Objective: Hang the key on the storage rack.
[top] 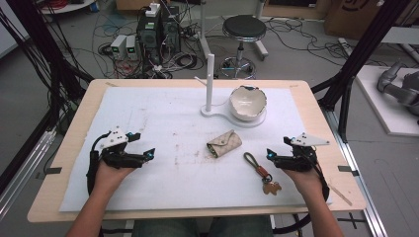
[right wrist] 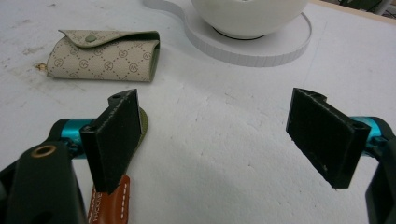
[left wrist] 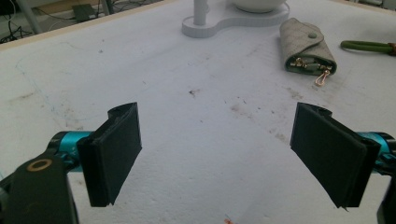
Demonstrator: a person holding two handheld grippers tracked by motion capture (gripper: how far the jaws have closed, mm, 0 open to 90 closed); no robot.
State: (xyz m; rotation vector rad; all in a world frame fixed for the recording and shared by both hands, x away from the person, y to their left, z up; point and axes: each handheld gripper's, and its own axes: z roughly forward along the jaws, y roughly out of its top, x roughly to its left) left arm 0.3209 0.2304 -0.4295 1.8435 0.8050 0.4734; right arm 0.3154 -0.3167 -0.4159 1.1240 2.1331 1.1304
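A beige patterned key pouch (top: 224,143) lies at the middle of the white mat, its snap flap closed; it also appears at the top right of the left gripper view (left wrist: 306,45) and top left of the right gripper view (right wrist: 106,55). A keychain with a green loop and brown leather tag (top: 260,172) lies to its right. My left gripper (top: 143,157) rests open at the left, nothing between its pads (left wrist: 116,149). My right gripper (top: 271,157) stands open just right of the keychain, whose leather tag (right wrist: 109,205) shows behind one of its pads (right wrist: 116,137).
A white bowl (top: 248,102) sits on a white stand base (top: 217,112) with an upright post (top: 210,81) at the back centre. The mat (top: 163,123) covers a wooden table (top: 79,123). A stool and cables lie on the floor beyond.
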